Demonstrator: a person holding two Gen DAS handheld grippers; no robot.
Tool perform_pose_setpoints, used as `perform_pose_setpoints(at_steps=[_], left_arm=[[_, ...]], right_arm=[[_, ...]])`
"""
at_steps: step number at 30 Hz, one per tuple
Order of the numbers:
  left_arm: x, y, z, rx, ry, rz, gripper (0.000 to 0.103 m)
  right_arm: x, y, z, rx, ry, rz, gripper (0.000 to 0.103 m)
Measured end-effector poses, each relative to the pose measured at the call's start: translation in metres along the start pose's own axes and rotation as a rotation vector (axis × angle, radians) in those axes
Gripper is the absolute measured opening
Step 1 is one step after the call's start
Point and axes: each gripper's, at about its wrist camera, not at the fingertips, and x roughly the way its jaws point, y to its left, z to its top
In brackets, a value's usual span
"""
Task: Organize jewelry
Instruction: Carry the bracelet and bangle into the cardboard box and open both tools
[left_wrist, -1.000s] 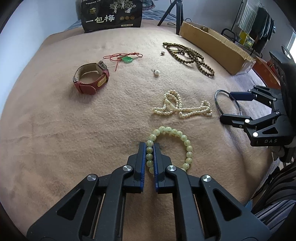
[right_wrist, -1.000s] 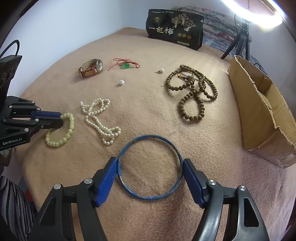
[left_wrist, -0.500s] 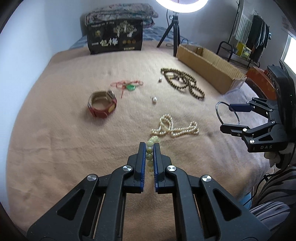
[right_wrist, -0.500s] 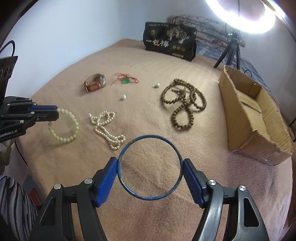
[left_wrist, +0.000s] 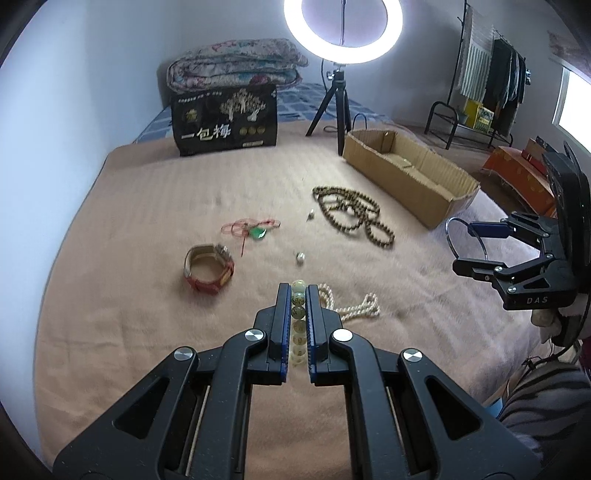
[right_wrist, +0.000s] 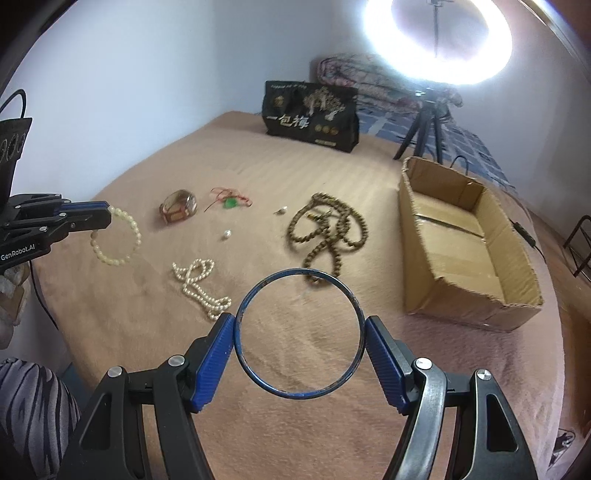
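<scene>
My left gripper (left_wrist: 297, 295) is shut on a pale green bead bracelet (left_wrist: 298, 300) and holds it above the tan blanket; the bracelet hangs from it in the right wrist view (right_wrist: 122, 242). My right gripper (right_wrist: 300, 325) is shut on a thin blue bangle (right_wrist: 300, 271), also lifted; the bangle also shows in the left wrist view (left_wrist: 466, 236). On the blanket lie a white pearl necklace (right_wrist: 199, 284), a brown wooden bead string (right_wrist: 328, 229), a red-strapped watch (left_wrist: 208, 268), a green pendant on red cord (left_wrist: 255, 230) and two loose pearls (left_wrist: 300, 257). An open cardboard box (right_wrist: 465, 236) stands to the right.
A black printed bag (left_wrist: 225, 122) stands at the blanket's far edge. A ring light on a tripod (left_wrist: 341, 74) stands behind the box. Folded quilts (left_wrist: 232, 70) lie behind the bag. A clothes rack (left_wrist: 491, 81) is at the far right.
Both grippers have risen and pulled back from the blanket. The green bracelet has lifted off the blanket in the left gripper. The blue bangle stays held in the right gripper.
</scene>
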Motion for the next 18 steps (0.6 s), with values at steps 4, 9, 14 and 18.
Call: perform_pose_setpoints(at_steps=[4,9,14,18], left_arm=[[0.002,-0.005,0.014,0.005,-0.019,-0.019,0.005],[0.011,-0.016,0.036,0.020,-0.040,-0.041,0.005],[0.024,-0.026,0.055,0.031,-0.050,-0.068,0.005],[0.037,-0.037,0.073,0.041,-0.061,-0.086,0.005]], right_arm=[[-0.009,-0.013,0.004,0.023,-0.019,-0.017,0.073],[-0.015,-0.030,0.010,0.055,-0.034,-0.040,0.073],[-0.018,-0.053,0.015,0.089,-0.041,-0.067,0.073],[-0.017,-0.071,0.018,0.109,-0.046,-0.087,0.073]])
